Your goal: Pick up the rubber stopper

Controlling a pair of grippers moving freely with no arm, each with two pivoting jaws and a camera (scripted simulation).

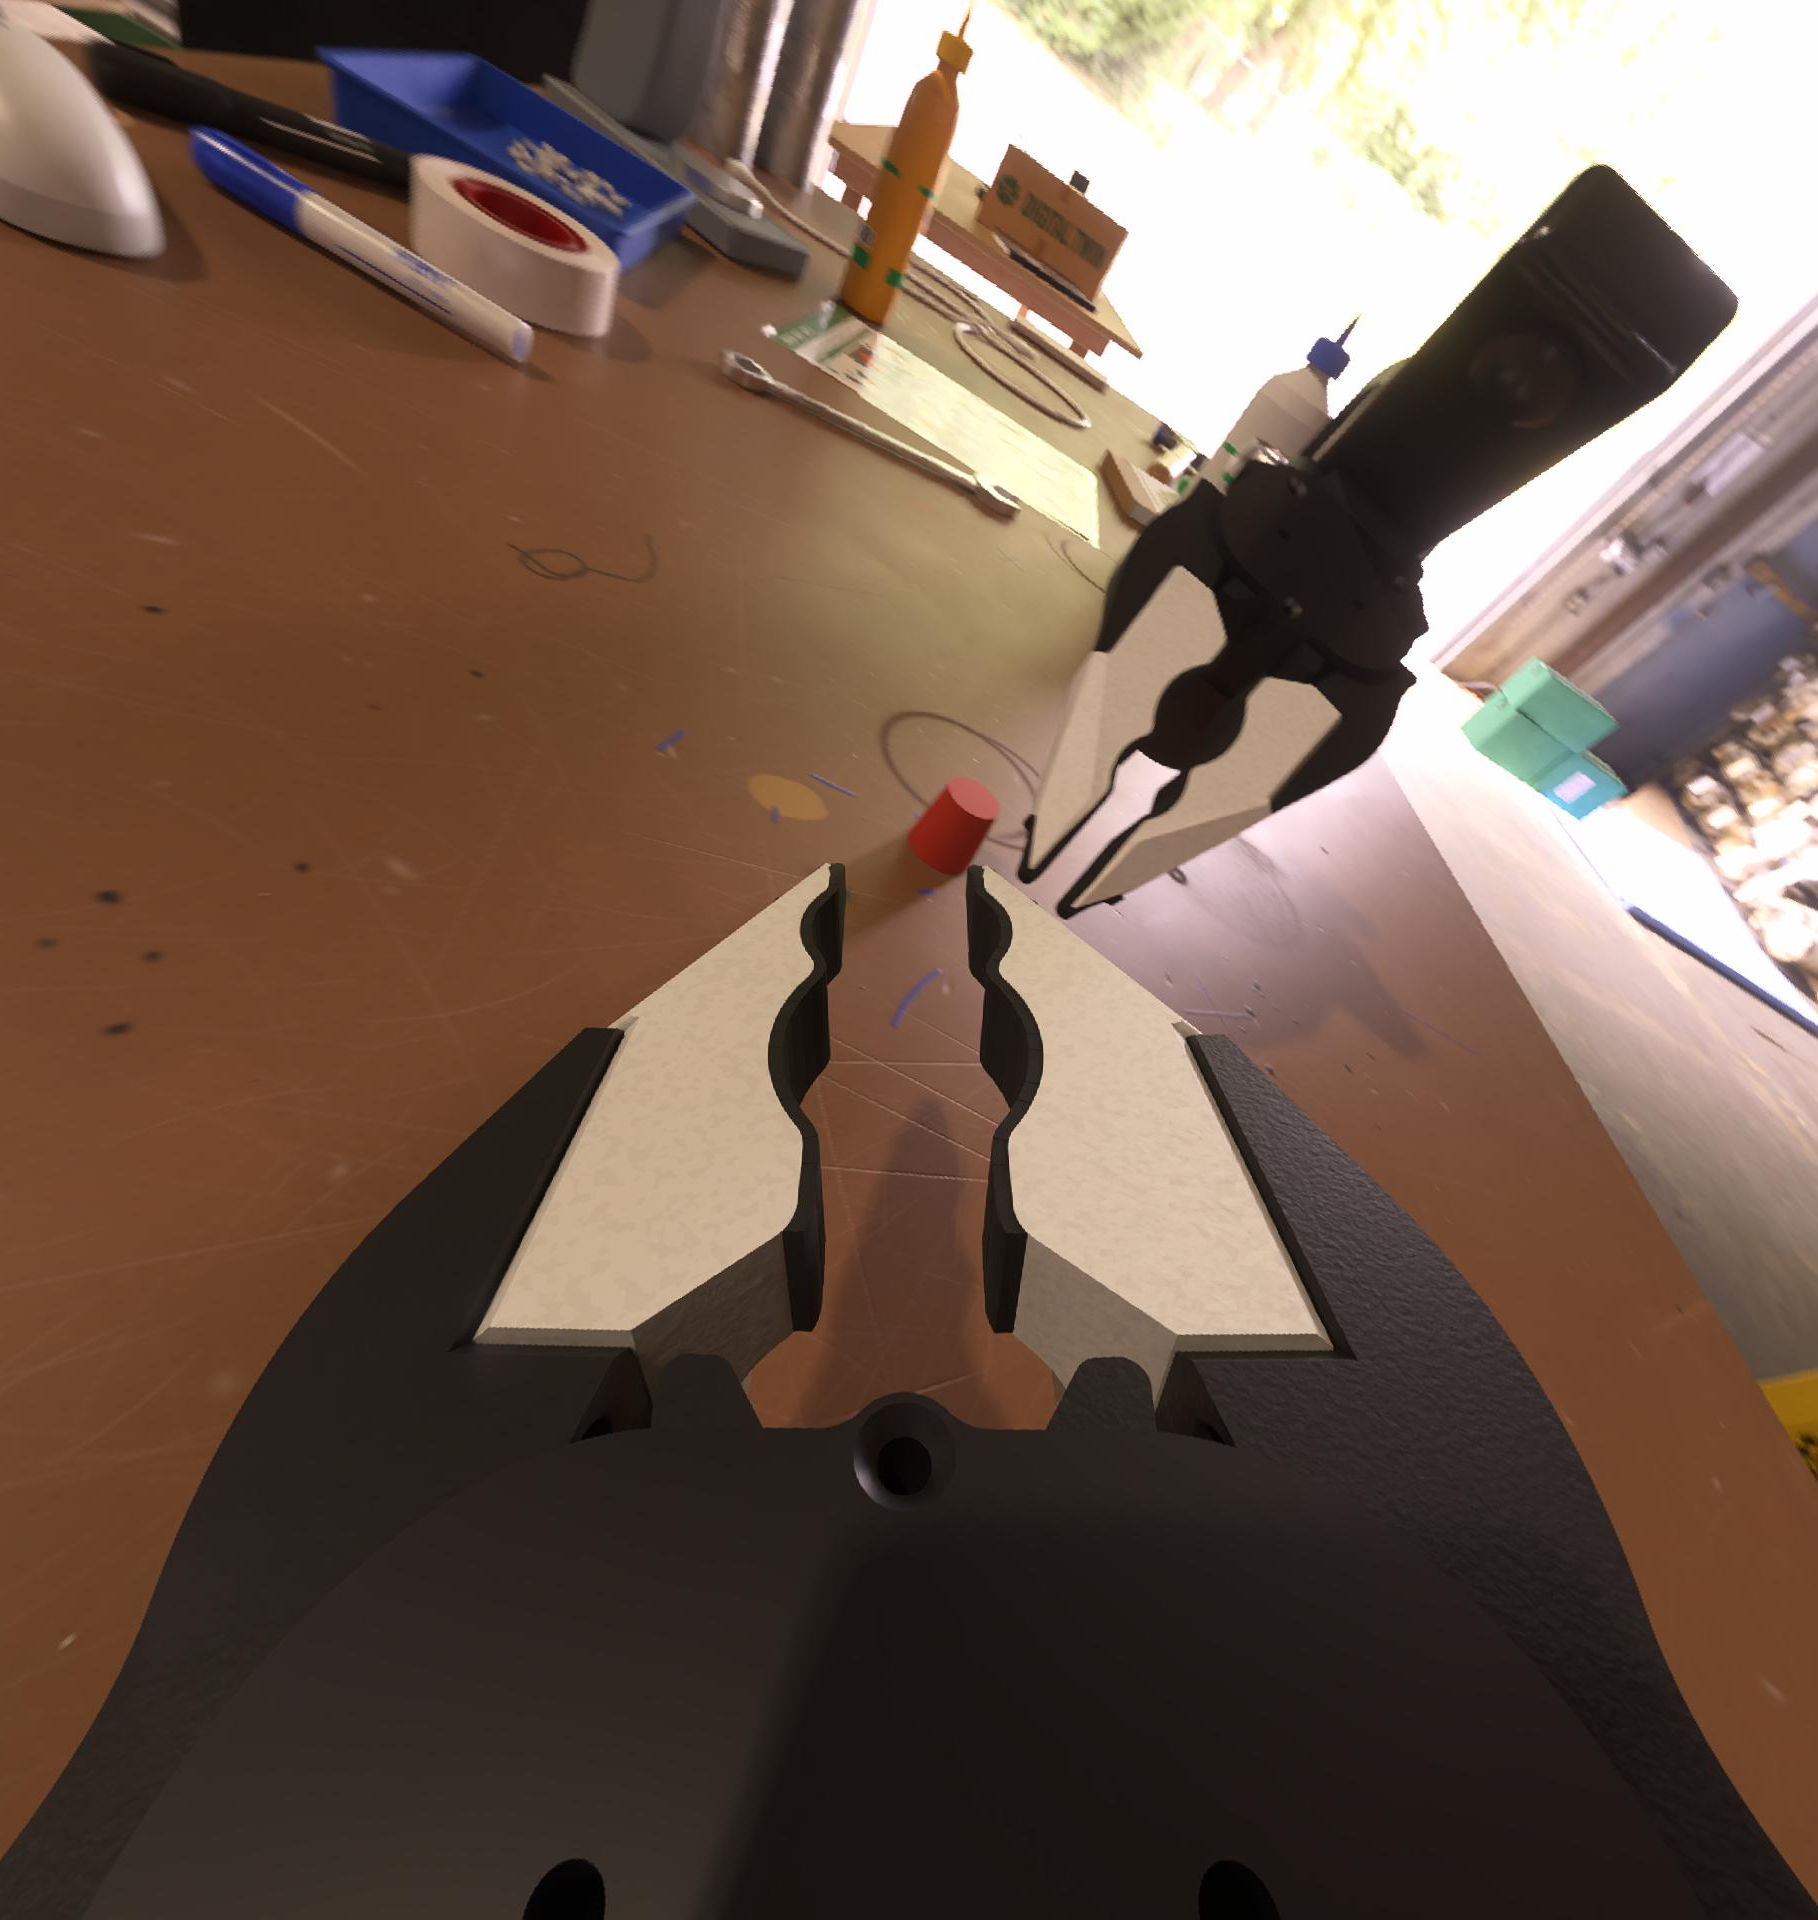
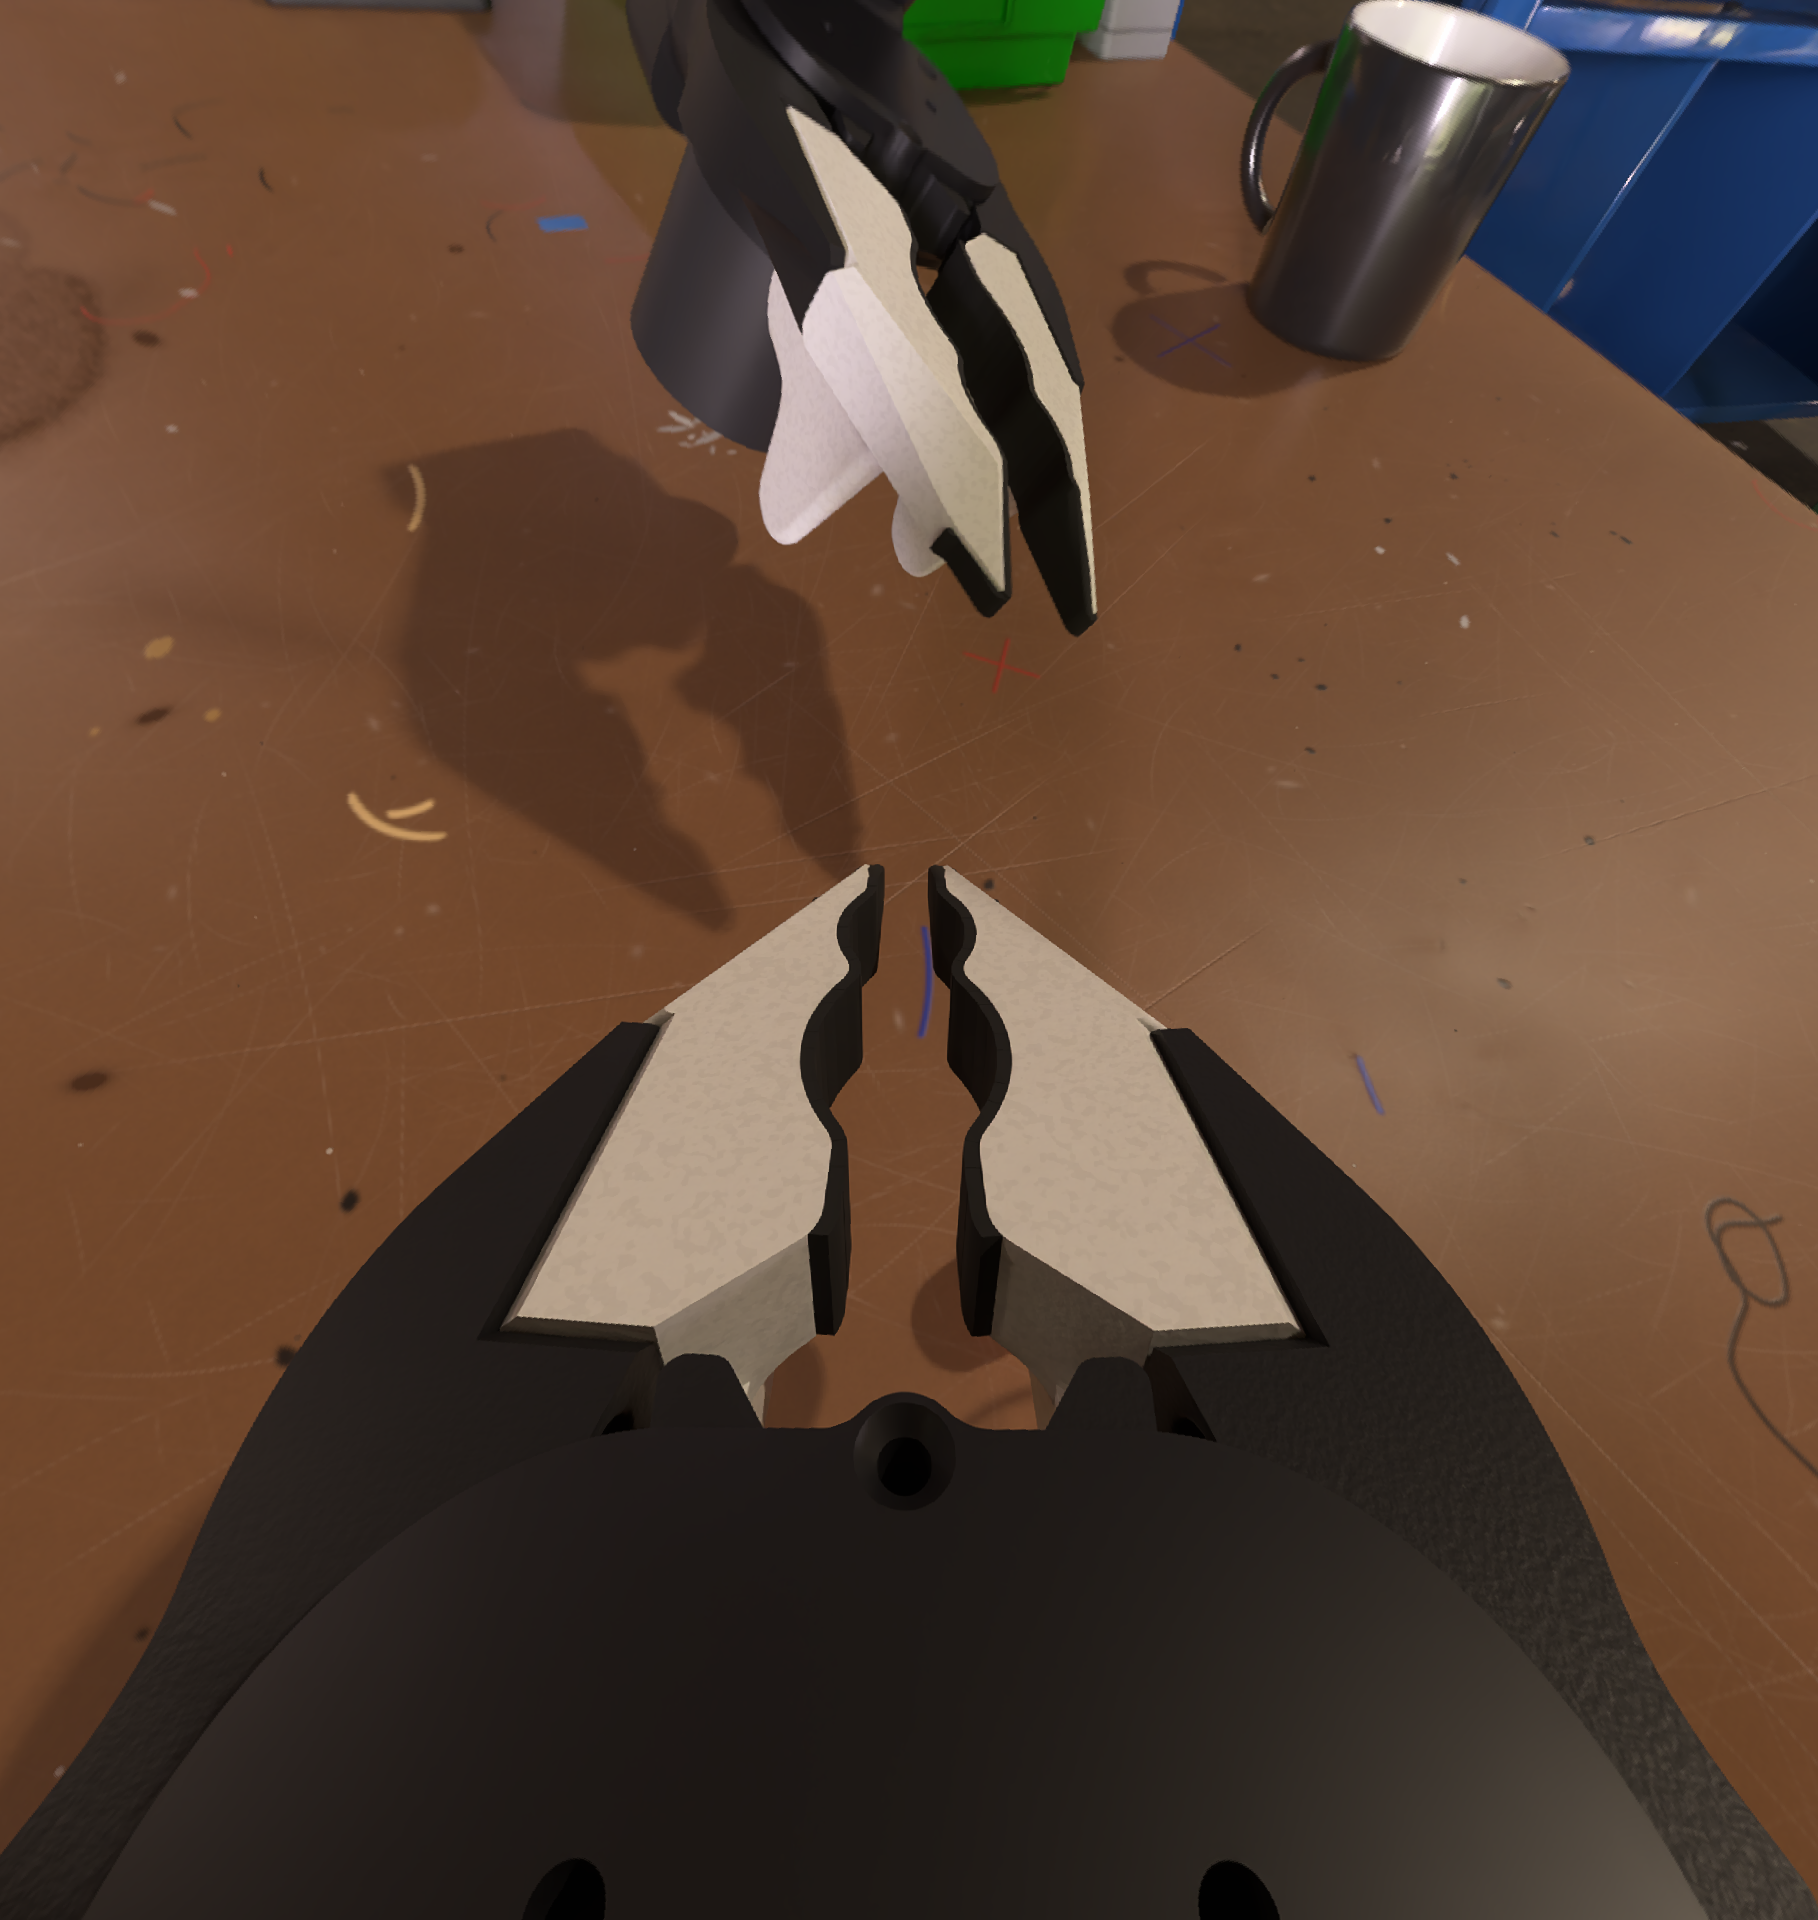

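The rubber stopper (image 1: 953, 825) stands on the table (image 1: 365, 727) just beyond my left gripper (image 1: 905, 881), whose jaws are narrowly apart and empty. My right gripper (image 1: 1050, 888), also slightly parted, sits close beside it. Risk: either fingertip may nudge the stopper and roll it away, the gap looking too narrow.

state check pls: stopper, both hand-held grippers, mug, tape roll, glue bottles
rubber stopper: upright on bench, ungrasped
left hand-held gripper: open, empty, just short of stopper
right hand-held gripper: narrowly open, empty
mug: upright
tape roll: lying flat
orange bottle: upright, capped
white bottle: upright, capped
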